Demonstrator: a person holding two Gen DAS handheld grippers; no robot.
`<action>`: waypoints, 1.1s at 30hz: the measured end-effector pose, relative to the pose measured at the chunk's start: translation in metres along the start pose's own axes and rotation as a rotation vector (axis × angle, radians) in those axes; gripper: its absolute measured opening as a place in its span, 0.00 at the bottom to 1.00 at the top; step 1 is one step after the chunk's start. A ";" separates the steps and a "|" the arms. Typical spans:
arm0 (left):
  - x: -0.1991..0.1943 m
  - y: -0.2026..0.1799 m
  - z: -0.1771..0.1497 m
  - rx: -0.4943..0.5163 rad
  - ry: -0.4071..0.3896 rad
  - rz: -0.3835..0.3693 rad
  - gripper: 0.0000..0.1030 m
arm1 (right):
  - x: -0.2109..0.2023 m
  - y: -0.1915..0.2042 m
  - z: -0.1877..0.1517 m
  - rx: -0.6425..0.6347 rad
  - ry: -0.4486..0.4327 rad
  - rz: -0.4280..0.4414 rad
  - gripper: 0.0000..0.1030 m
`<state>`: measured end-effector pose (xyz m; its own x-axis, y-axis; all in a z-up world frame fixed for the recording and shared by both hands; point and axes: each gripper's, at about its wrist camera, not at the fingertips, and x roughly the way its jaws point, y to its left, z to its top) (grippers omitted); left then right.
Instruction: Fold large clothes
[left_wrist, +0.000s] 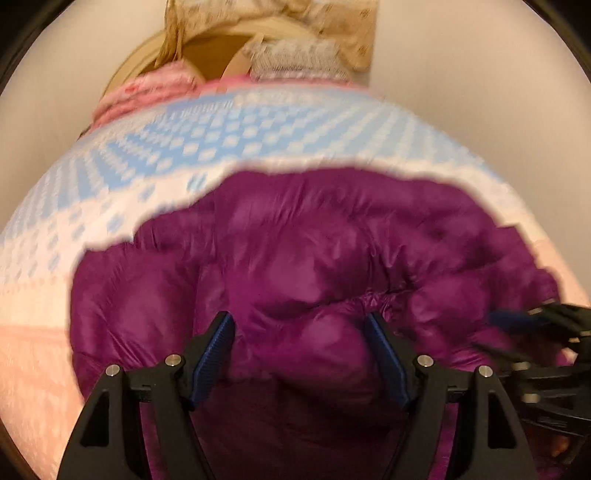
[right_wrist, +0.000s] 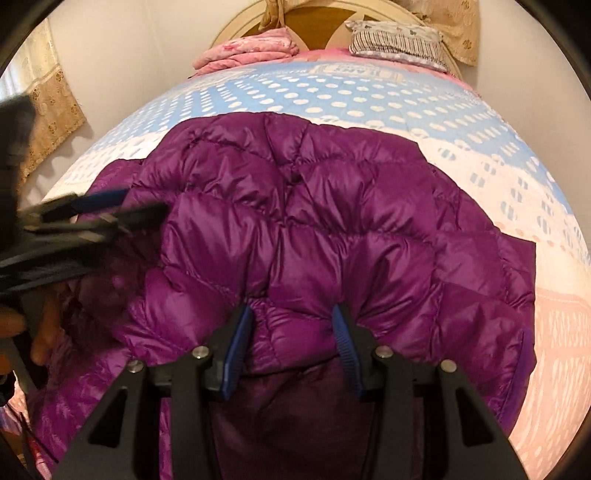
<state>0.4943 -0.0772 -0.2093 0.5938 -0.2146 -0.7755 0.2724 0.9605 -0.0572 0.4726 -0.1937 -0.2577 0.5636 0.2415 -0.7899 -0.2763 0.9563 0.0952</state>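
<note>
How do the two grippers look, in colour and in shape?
Both are alike. The left gripper and the right gripper have matte black, angular frames with triangular cut-outs and round silver bolt heads. Each finger carries a blue pad with fine ribbing. No cables or markings are visible. No sleeve shows in either view.

The purple jacket (right_wrist: 332, 221) is quilted, puffy cloth with a glossy, slightly crinkled sheen. The bedspread (right_wrist: 369, 96) under it is matt printed cloth. The right gripper (right_wrist: 293, 345) has matt black plastic arms, ribbed blue pads (right_wrist: 236, 343) and shiny metal pins, as does the left gripper (left_wrist: 299, 354)
</note>
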 end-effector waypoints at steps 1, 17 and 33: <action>0.003 0.002 -0.005 -0.011 -0.010 -0.009 0.71 | 0.001 0.001 -0.003 0.000 -0.011 -0.004 0.48; 0.009 0.002 -0.021 -0.015 -0.054 -0.009 0.83 | 0.003 0.001 -0.020 0.015 -0.109 -0.023 0.48; 0.013 -0.003 -0.021 0.007 -0.034 0.039 0.89 | 0.007 0.014 -0.018 -0.022 -0.102 -0.093 0.48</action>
<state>0.4852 -0.0790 -0.2322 0.6291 -0.1832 -0.7554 0.2541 0.9669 -0.0229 0.4586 -0.1814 -0.2723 0.6637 0.1690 -0.7286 -0.2361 0.9717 0.0104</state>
